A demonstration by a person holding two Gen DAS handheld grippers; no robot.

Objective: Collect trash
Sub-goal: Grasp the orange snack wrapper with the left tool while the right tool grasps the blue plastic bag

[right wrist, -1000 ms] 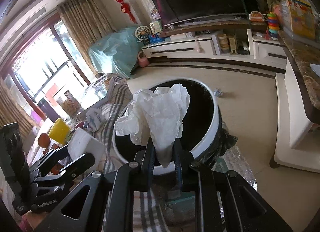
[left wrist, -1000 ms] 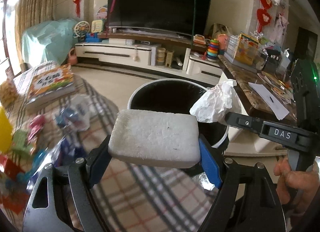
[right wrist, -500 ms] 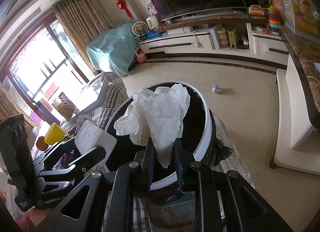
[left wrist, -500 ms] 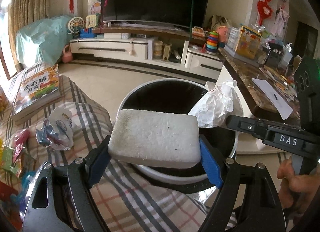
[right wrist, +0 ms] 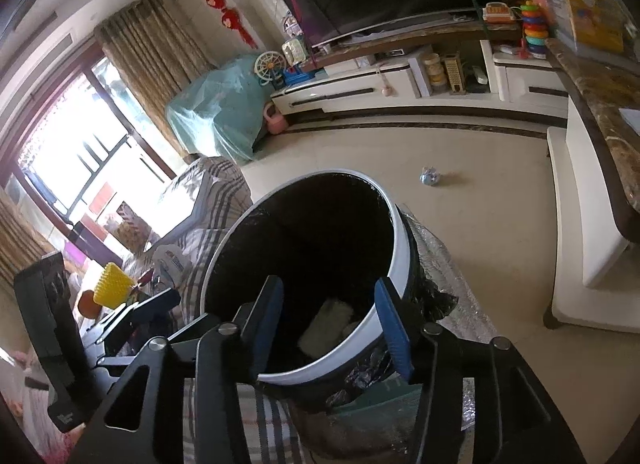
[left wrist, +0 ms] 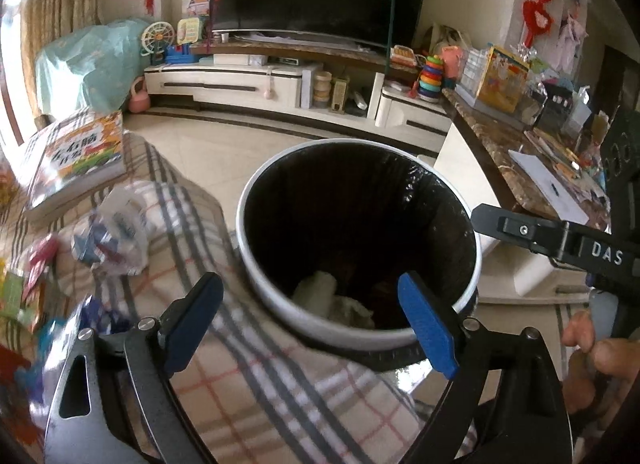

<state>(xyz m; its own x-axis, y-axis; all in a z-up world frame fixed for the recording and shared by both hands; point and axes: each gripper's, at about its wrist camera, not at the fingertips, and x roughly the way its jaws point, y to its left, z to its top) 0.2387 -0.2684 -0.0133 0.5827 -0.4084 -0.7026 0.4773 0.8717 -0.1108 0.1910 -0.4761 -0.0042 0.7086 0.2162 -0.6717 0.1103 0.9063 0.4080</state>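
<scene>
Both of my hand-held grippers hang over the trash bin (left wrist: 360, 240), and neither one holds anything. On my left hand-held gripper (left wrist: 316, 310) the blue pads (left wrist: 428, 328) stand wide apart and are opening further, with only the bin's white rim and dark interior visible between them. On my right hand-held gripper (right wrist: 328, 328) the jaws are also opening, released, with nothing between the pads. Inside the black-lined bin, a white foam block (right wrist: 326, 328) lies at the bottom, and crumpled white paper (left wrist: 352, 310) lies just beside it. To the left of the bin, a plaid cloth (left wrist: 248, 380) covers the surface below my left hand-held gripper; a clear plastic wrapper (left wrist: 112, 240) lies on it, and a book (left wrist: 78, 159) rests further back. A small crumpled ball (right wrist: 430, 175) sits on the floor beyond the bin.
</scene>
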